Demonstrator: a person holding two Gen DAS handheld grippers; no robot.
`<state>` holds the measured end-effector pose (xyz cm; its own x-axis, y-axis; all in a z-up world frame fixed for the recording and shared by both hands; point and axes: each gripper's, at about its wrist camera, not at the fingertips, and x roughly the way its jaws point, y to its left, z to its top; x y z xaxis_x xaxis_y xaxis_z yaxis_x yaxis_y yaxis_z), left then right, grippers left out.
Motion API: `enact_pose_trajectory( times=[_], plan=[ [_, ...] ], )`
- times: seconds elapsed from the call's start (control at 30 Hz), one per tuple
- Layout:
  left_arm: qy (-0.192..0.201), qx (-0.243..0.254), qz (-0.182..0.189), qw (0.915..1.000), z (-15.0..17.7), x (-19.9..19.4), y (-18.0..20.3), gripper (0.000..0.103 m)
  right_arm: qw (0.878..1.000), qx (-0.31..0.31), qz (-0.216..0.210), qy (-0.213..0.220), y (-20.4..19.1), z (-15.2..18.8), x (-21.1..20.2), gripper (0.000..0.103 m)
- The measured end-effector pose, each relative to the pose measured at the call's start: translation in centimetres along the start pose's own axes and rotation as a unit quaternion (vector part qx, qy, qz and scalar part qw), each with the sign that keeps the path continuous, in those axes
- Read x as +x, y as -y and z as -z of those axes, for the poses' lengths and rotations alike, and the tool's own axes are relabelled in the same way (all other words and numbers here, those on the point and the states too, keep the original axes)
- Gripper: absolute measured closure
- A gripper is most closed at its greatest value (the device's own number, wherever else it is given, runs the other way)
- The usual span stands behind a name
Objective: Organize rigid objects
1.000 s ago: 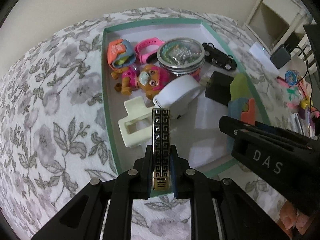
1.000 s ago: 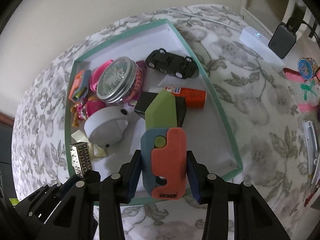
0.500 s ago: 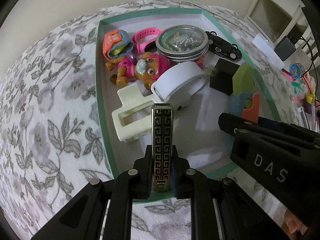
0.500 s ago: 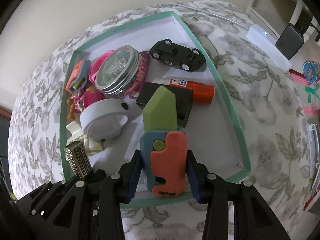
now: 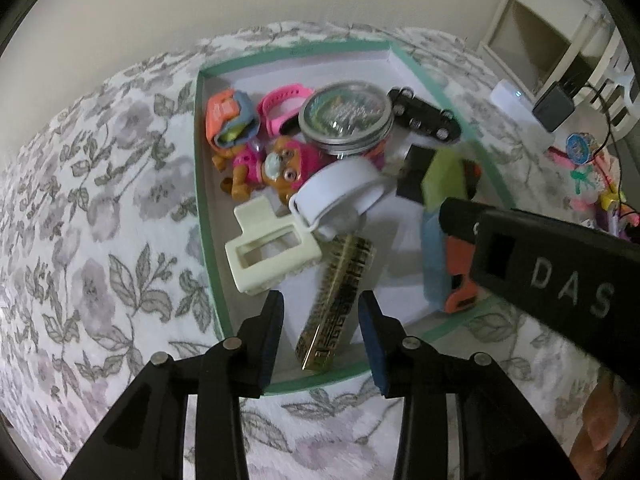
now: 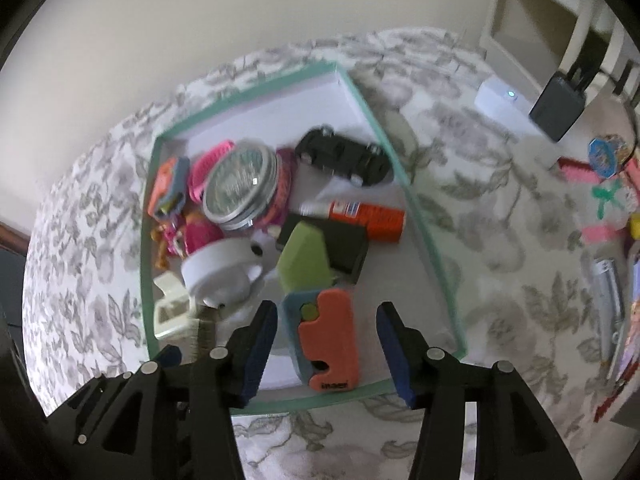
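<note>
A green-rimmed white tray [image 5: 208,248] [image 6: 432,248] on a floral cloth holds the toys. My left gripper [image 5: 322,336] hangs over its near edge with its jaws opening. The gold-and-black patterned lighter [image 5: 340,300] lies tilted between the pads, free of both. My right gripper [image 6: 326,344] is over the tray's near right part, jaws opening too. The orange, blue and green toy knife [image 6: 320,320] [image 5: 444,248] rests between its pads, touched by neither. Part of the right gripper's black body covers the knife in the left wrist view.
The tray also holds a cream hair clip [image 5: 268,252], a white round device [image 5: 340,196], a pup figure [image 5: 272,164], a lidded jar [image 5: 346,118], pink bands, a black toy car [image 6: 344,156], a glue stick [image 6: 360,216] and a black box [image 6: 348,248]. Clutter and a charger [image 6: 558,108] lie right.
Both grippers have opened. The lighter left the left pads and tipped over onto the tray floor. The toy knife dropped free of the right pads and leans left.
</note>
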<state>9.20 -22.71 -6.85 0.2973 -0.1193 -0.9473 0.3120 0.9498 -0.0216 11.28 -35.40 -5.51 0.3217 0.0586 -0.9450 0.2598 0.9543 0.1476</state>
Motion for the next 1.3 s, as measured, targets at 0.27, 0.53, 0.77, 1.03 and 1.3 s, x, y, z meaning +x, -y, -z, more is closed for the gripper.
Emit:
enact_pose_trajectory(
  times=[0.27,0.53,0.77,1.03,1.3],
  plan=[
    [0.038,-0.032,0.015,0.9986,-1.1,-3.6,-1.9,0.063,0.999,0.006,-0.009,0.044,0.5,-1.2,-3.6,0.047],
    [0.061,-0.082,0.005,0.9947,-1.3,-5.0,-4.7,0.050,0.999,-0.006,-0.005,0.047,0.0,-1.4,-3.8,0.043],
    [0.082,-0.127,-0.027,0.9882,-1.2,-5.4,-7.4,0.017,0.998,-0.023,-0.001,0.066,-0.8,-1.2,-4.0,0.013],
    [0.085,-0.146,-0.042,0.9848,-0.9,-5.1,-9.0,0.009,0.997,-0.040,0.001,0.069,-1.5,-0.9,-3.5,0.000],
    [0.085,-0.164,-0.049,0.9816,-0.7,-5.1,-10.2,0.002,0.997,-0.026,0.001,0.071,-1.1,-0.9,-3.4,0.000]
  ],
)
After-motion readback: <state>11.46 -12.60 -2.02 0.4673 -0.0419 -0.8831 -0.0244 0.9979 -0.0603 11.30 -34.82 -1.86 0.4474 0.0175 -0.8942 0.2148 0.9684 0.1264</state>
